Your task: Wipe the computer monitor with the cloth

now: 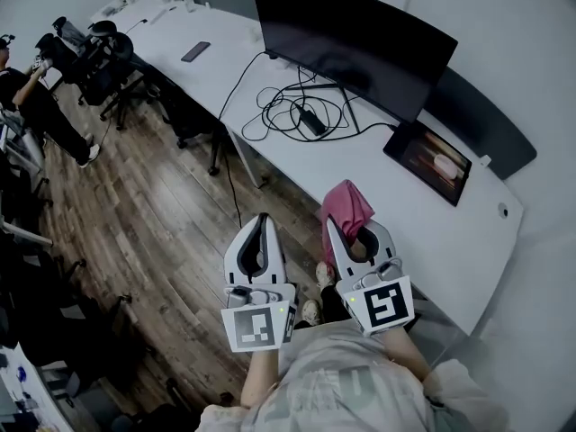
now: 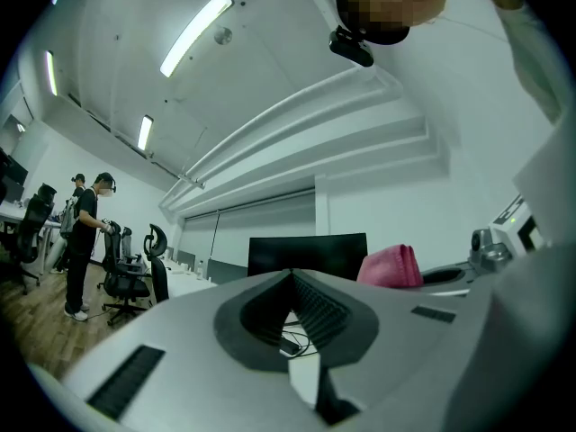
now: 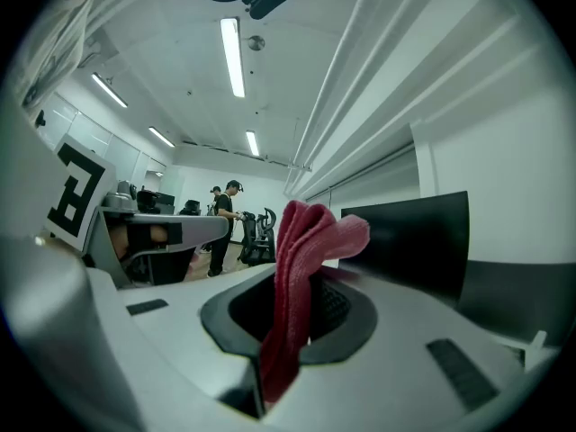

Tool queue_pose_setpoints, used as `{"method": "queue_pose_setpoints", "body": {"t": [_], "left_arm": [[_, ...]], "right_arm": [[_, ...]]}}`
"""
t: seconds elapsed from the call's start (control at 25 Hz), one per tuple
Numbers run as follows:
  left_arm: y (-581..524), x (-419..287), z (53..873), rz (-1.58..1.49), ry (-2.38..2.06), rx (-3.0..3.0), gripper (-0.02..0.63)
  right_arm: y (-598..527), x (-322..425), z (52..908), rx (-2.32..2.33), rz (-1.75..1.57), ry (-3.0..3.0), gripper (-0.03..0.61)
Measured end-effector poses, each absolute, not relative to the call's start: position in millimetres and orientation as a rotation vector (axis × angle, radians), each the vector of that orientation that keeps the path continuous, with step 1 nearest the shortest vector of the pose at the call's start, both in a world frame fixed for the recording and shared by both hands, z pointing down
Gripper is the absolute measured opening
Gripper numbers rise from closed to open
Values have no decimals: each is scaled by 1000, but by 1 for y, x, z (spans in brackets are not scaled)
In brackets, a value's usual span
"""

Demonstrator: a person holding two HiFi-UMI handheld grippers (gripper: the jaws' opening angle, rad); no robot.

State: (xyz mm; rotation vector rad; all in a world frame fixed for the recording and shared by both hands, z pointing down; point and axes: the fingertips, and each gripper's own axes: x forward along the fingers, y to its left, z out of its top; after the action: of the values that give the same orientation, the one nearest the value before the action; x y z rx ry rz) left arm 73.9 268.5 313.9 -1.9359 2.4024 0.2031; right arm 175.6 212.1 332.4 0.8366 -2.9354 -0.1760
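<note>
A wide dark monitor (image 1: 351,39) stands on the long white desk (image 1: 378,178); it also shows ahead in the left gripper view (image 2: 308,256) and the right gripper view (image 3: 414,241). My right gripper (image 1: 335,226) is shut on a pink cloth (image 1: 346,207), which sticks up from between its jaws (image 3: 301,268). It hovers over the desk's near edge, well short of the screen. My left gripper (image 1: 261,221) is shut with nothing in it, held over the floor left of the right one. From the left gripper view the cloth (image 2: 390,266) appears to the right.
Black cables and a power brick (image 1: 310,115) lie on the desk below the monitor. A tablet (image 1: 430,162) with a lit screen sits to the right. Office chairs (image 1: 99,57) and a person (image 1: 27,97) are at far left over the wood floor.
</note>
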Motion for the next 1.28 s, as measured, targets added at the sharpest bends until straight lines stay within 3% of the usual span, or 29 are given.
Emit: {"method": "queue_pose_setpoints", "body": {"t": [0.52,0.88,1.28], "left_arm": [[189,15,317,212,2429,-1884,15],[97,-47,268,254,2364,-1827,15],[-7,-71,266,170,2270,-1857,15]], "right_arm": [[128,97,320,735,-266,-3043,54],[33,20,289,637,-346,-3144,55],[-39,-9,296,647,-486,-3110,54]]}}
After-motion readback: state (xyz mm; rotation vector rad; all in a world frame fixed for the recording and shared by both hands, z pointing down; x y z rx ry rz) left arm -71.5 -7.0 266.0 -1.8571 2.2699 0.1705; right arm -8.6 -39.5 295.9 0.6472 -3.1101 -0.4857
